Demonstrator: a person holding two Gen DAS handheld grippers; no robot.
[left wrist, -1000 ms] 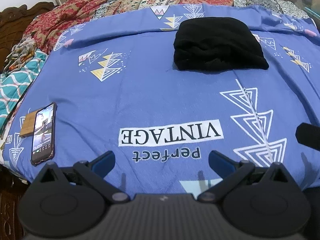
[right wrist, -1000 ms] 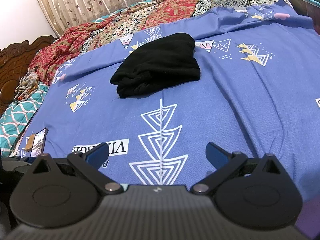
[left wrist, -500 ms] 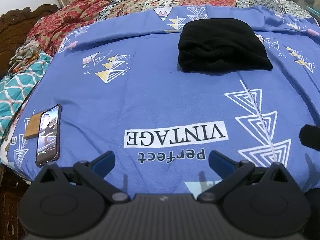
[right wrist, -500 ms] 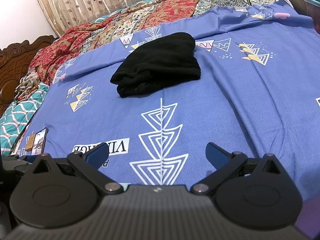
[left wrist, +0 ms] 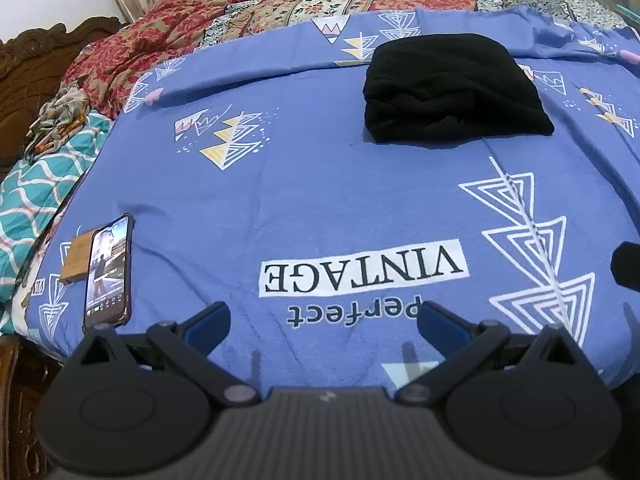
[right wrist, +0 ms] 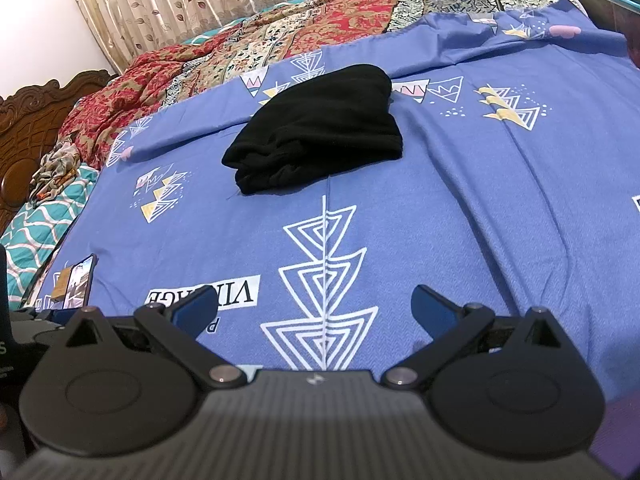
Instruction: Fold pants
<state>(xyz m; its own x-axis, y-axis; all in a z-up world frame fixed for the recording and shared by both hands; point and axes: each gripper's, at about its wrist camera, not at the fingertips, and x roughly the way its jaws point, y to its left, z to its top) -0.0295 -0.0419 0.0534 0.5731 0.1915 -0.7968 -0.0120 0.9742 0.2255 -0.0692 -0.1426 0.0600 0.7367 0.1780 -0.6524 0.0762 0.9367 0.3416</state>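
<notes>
The black pants (left wrist: 452, 92) lie folded into a compact stack on the far middle of the blue printed bedsheet (left wrist: 320, 184). They also show in the right wrist view (right wrist: 320, 128). My left gripper (left wrist: 322, 322) is open and empty, held low over the near edge of the bed, well short of the pants. My right gripper (right wrist: 316, 306) is open and empty, also near the front edge, to the right of the left one. A dark part of the right gripper (left wrist: 626, 266) shows at the right edge of the left wrist view.
A phone (left wrist: 108, 272) lies on a small brown card at the near left edge of the sheet; it also shows in the right wrist view (right wrist: 78, 284). A red patterned quilt (left wrist: 320, 4) lies bunched behind the sheet. A carved wooden headboard (right wrist: 32, 120) stands at left.
The left wrist view has shifted slightly, so the bed and the phone sit a little more to the right in it. The pants lie still and both grippers stay open.
</notes>
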